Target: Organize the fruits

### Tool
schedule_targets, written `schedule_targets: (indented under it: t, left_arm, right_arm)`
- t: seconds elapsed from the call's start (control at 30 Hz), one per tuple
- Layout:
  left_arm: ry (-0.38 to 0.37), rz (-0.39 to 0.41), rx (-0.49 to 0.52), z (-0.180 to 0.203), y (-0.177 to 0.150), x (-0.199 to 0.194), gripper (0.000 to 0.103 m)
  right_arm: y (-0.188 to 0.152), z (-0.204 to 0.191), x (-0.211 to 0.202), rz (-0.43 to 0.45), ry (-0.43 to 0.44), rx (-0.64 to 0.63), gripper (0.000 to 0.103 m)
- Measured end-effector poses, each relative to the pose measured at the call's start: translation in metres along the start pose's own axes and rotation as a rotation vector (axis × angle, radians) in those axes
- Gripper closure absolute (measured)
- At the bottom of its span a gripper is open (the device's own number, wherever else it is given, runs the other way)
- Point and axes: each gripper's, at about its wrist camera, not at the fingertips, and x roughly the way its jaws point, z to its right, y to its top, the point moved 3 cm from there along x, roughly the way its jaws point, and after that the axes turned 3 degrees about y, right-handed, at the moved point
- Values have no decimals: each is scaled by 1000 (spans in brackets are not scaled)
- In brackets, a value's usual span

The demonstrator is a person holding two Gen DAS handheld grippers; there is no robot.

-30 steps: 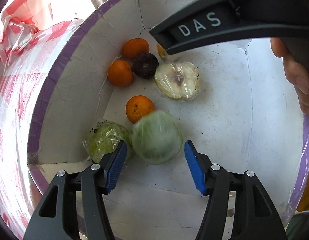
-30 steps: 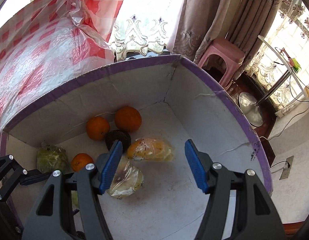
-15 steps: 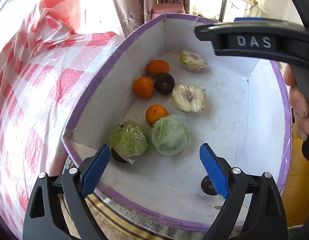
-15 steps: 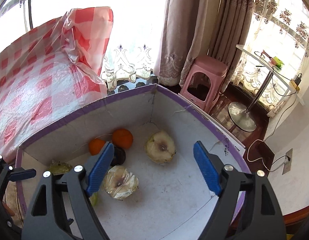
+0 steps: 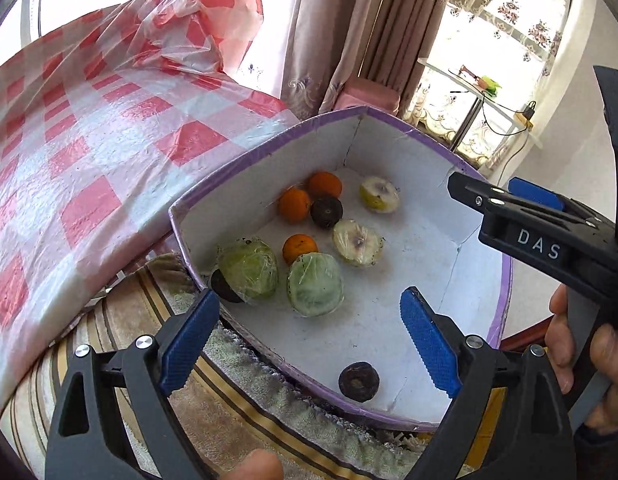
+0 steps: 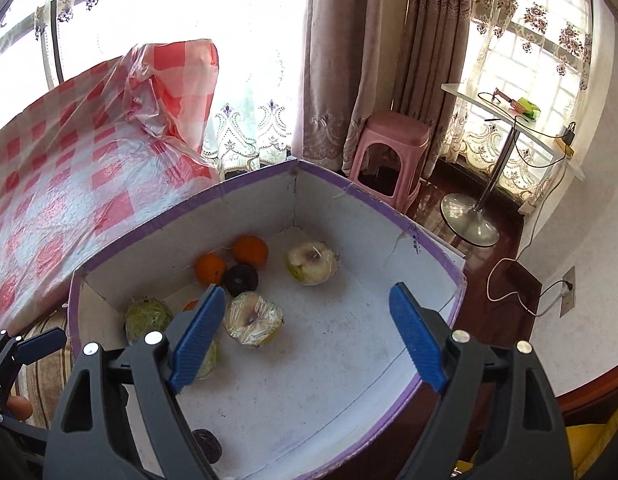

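**Desk:** Where did the fruits stand?

**Photographer:** All in the white box (image 5: 461, 264) with the purple rim, centre of the frame. Three oranges (image 5: 294, 204) and a dark fruit (image 5: 327, 212) sat clustered near its far corner, four wrapped halves (image 5: 315, 289) around them, another dark fruit (image 5: 359, 381) at the near wall.

**Desk:** And the tools?

**Photographer:** The left tool (image 5: 305, 344) and the right tool (image 6: 305, 336) both hung released above the box, gripping nothing. No loose fruit showed outside; the sorting looked nearly finished.
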Motion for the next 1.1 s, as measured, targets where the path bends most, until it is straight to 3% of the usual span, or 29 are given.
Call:
schedule_targets:
  t: [0.13,0.37,0.8,1.1]
  left_arm:
    - [40,-2,-49,-10,-2,3,5]
    - [-48,-31,-142,-28,-6,9,5]
    - [-30,-2,-69,-12,-5,4,5]
    - [-30,5,-57,-10,-6,4,5]
  right_arm:
    - [-2,-5,0,12,-12,-23,19]
    - [-3,-7,10,-6,-10,-28,19]
    - [-6,-10,17,-27,13,-39,19]
    - [-8,-12,20,-30,-22,-63,19]
